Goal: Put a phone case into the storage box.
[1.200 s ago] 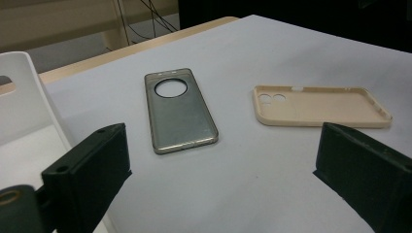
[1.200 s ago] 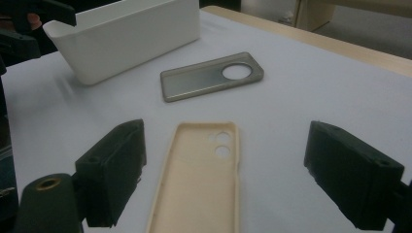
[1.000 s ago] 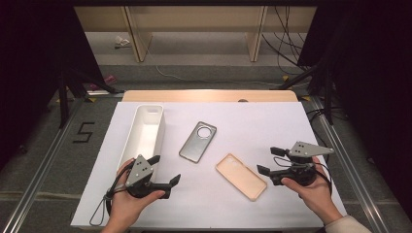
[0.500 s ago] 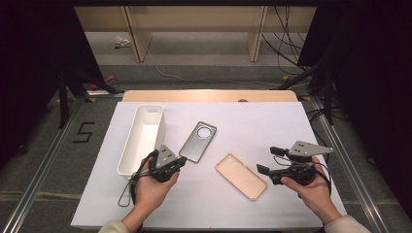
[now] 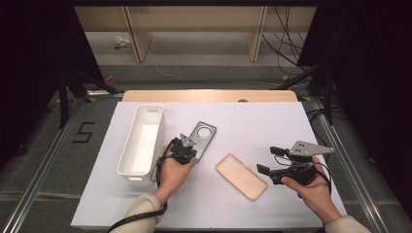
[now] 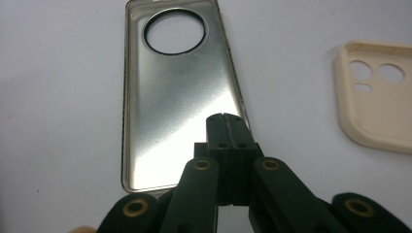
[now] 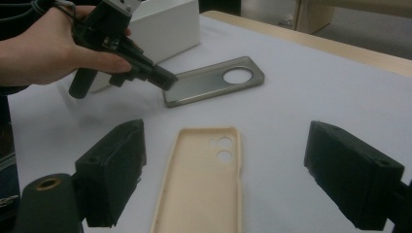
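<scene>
So the left claw (image 6: pixel 226 119) is pinched fully closed with nothing in it, tips hovering over the near right corner of the grey phone case (image 6: pixel 177 104). The case lies flat on the white surface (image 5: pixel 291 126), just right of the white bin (image 5: pixel 142 141), its long axis running away from the claw. The right claw (image 7: pixel 223 179) is wide open and empty, over the beige case (image 7: pixel 201 184).

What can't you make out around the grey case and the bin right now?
- Grey case: near corner, left gripper view, hidden behind the shut left hand-held gripper; contact unclear.
- Bin: near end wall, high view, foreshortened.
- Beige case: left gripper view, cut off by right edge.
</scene>
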Motion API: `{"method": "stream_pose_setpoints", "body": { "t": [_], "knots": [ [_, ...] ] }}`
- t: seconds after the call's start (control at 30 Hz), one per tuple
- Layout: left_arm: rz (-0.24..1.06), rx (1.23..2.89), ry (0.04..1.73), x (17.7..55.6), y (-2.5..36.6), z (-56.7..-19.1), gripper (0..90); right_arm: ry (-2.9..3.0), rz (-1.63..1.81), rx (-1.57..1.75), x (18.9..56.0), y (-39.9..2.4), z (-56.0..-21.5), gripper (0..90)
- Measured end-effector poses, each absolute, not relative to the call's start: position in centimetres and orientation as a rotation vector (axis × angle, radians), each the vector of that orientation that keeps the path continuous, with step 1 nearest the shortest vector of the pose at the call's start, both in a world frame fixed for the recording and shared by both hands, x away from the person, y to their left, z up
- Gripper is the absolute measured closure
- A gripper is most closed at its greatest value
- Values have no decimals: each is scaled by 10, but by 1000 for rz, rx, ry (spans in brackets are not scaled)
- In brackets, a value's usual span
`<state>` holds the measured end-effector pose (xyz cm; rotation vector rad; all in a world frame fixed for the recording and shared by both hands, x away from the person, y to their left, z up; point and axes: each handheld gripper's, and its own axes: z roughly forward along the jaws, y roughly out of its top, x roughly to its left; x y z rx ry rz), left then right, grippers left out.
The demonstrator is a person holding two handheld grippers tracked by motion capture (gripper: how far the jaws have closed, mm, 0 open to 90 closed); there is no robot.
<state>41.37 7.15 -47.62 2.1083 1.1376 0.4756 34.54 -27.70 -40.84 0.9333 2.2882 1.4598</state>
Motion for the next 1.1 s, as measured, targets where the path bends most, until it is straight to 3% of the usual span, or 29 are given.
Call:
{"method": "stream_pose_setpoints", "body": {
  "t": [1.1],
  "knots": [
    [338,2131,1166,428,39,-484,900,2288,1468,932,346,-277,-409,161]
  ]
}}
